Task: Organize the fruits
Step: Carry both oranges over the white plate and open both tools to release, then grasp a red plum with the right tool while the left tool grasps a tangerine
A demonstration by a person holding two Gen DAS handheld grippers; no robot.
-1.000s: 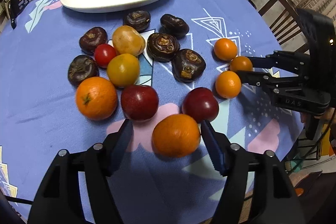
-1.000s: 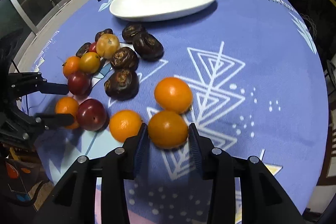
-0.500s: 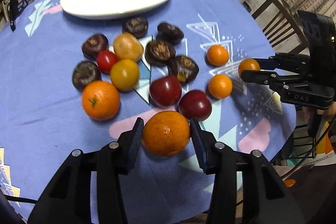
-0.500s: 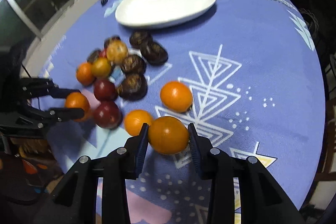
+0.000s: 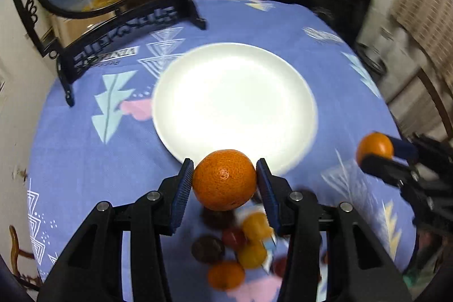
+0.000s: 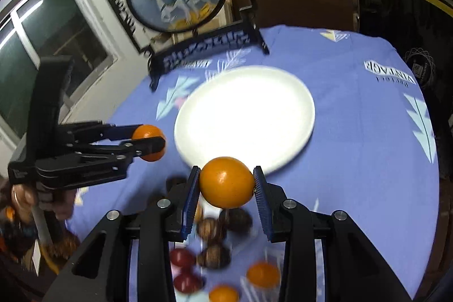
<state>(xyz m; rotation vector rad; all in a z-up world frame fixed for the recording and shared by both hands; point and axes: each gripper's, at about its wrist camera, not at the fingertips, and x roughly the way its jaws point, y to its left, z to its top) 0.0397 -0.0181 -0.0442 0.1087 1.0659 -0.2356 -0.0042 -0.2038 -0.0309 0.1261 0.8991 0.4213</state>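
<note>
With both fruits now lifted clear of the tablecloth (image 5: 70,149), each claw has moved from the pile toward the white plate (image 5: 170,92). Left gripper (image 5: 225,183): clamped on the dimpled orange (image 5: 225,179), held above the plate's near rim. Right gripper (image 6: 225,184): clamped on the smooth orange (image 6: 226,182), likewise at the near rim. Remaining fruits (image 5: 235,254) lie behind, on the cloth. Judgement: pick-up is complete; placement on the plate is next.
</note>
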